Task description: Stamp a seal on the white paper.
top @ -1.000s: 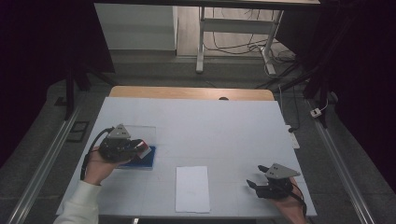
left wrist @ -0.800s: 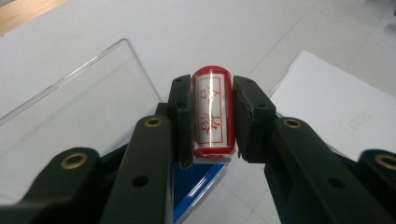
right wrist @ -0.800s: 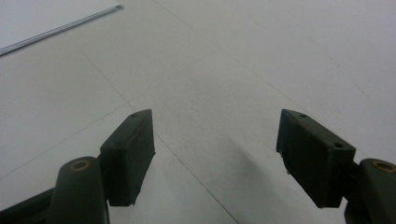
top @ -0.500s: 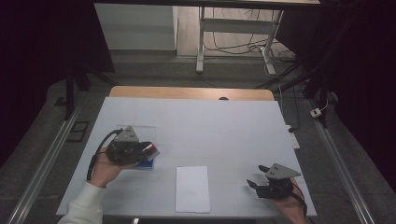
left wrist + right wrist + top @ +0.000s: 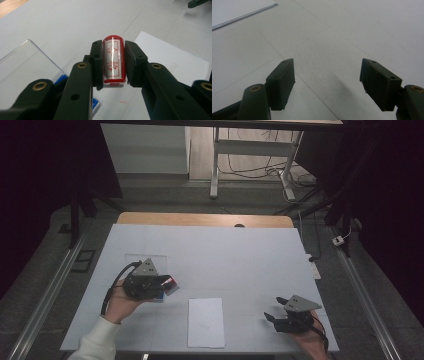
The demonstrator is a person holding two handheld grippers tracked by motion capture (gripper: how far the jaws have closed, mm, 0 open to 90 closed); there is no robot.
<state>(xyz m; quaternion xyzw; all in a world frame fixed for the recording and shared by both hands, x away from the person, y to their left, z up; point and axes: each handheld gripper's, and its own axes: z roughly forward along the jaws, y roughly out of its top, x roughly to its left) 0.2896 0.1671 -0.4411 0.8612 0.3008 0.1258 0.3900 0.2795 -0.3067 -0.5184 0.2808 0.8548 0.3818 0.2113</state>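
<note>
Stamp (image 5: 114, 61), red with a white label of red characters, sat clamped between the left gripper (image 5: 167, 285)'s two black pads, its printing face turned toward the camera in the left gripper view. It hung above the white table (image 5: 240, 260), just beside a blue ink pad (image 5: 96, 102) and a clear plastic lid (image 5: 22, 67), with a white paper sheet (image 5: 206, 322) near. That hand came in from the lower left, wrist bent, sleeve white. The right gripper (image 5: 327, 82), jaws spread wide over bare tabletop, rested at the near right edge.

Dim room, pale table lit from above, soft shadows (close jaws blurred)
</note>
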